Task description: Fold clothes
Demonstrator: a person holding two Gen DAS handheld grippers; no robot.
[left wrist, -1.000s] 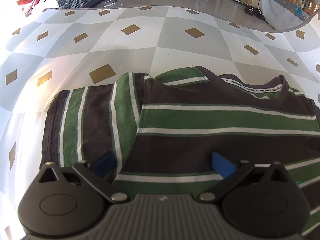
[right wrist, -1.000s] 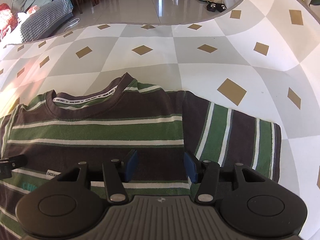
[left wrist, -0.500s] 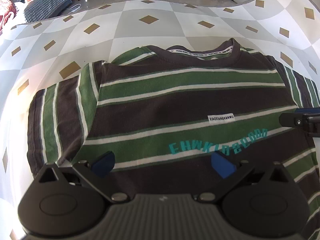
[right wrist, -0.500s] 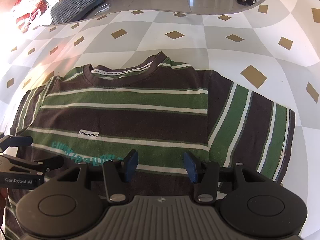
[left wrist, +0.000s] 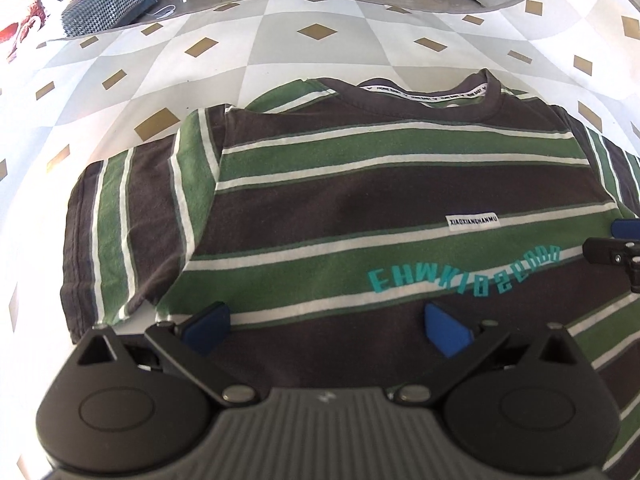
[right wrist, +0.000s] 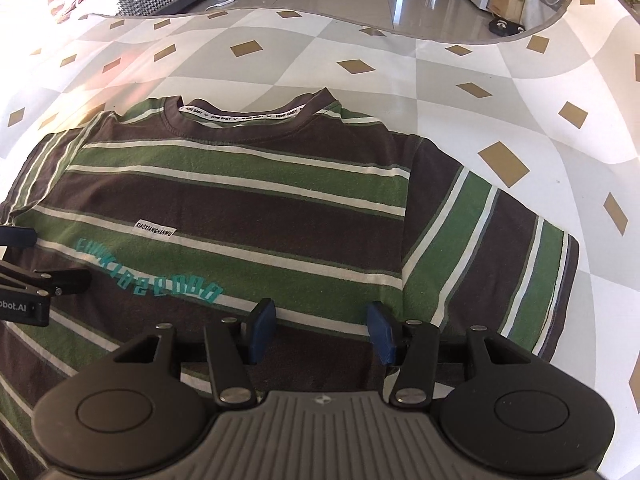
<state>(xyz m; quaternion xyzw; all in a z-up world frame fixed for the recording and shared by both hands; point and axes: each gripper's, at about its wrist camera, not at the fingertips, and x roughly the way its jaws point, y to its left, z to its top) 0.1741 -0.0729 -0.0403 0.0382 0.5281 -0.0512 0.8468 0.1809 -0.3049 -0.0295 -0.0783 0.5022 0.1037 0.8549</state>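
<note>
Your views are bright and sharp; sunlight glare washes out the left of the cloth, and edges bend strongly.

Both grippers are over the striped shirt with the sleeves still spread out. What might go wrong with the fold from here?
1. Both the left gripper and the right gripper have open jaws with nothing pinched; closing on the flat striped T-shirt may catch only the top layer.
2. The left sleeve already overlaps the body unevenly, so a fold could come out crooked.
3. The grippers hover close together and may collide.
</note>
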